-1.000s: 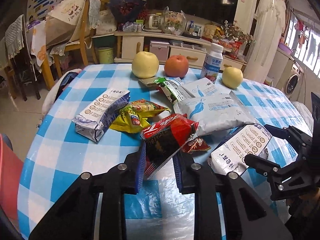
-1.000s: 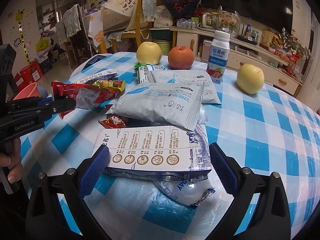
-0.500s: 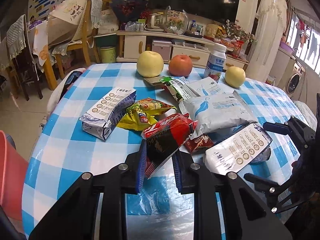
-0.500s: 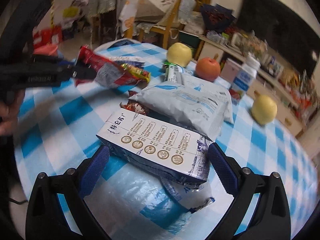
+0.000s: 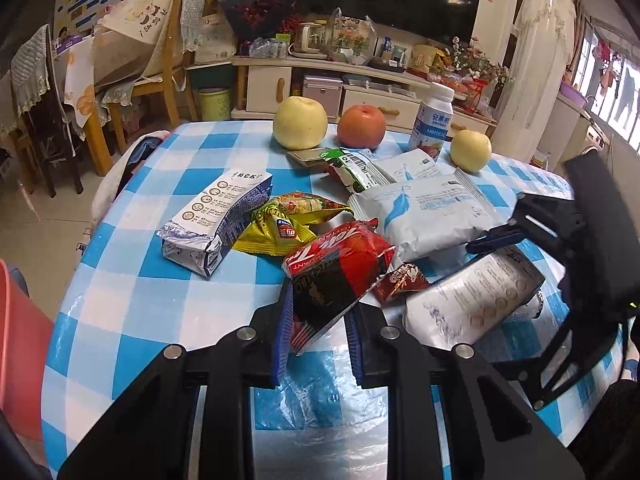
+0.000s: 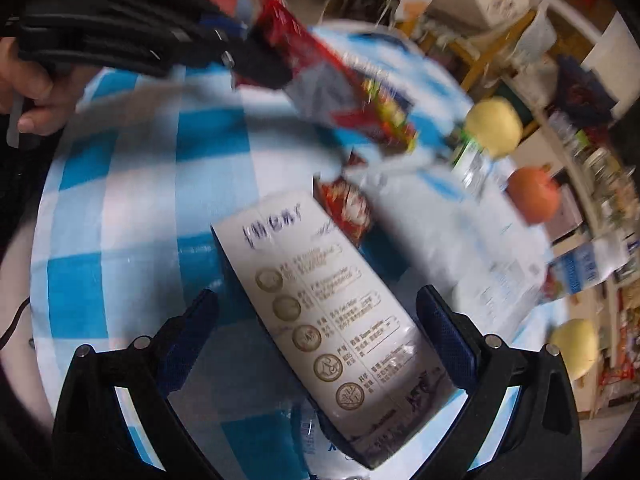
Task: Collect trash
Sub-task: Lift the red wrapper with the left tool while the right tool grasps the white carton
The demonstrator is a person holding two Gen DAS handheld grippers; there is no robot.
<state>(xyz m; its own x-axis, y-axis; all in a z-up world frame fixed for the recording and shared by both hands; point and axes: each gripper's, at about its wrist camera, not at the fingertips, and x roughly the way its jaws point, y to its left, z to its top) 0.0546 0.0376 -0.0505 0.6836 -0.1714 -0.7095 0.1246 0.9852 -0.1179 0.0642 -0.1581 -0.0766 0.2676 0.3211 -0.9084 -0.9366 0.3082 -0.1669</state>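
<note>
At the surface's point(image 5: 132, 280) near edge, left hand-held gripper point(image 5: 318, 334) pinches red snack wrapper point(image 5: 336, 268), lifted for binning; at its 3 o'clock, right hand-held gripper point(image 6: 316, 334) gapes wide around milk carton point(image 6: 332, 320), not yet gripping.

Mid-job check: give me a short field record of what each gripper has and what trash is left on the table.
left gripper: shut on red and black snack wrapper
right gripper: open, jaws either side of white milk carton, not pressing it
second white carton: lying on the blue checked tablecloth
yellow snack wrapper: beside that carton
large white pouch: mid-table
not trash: yellow apple, red apple
</note>
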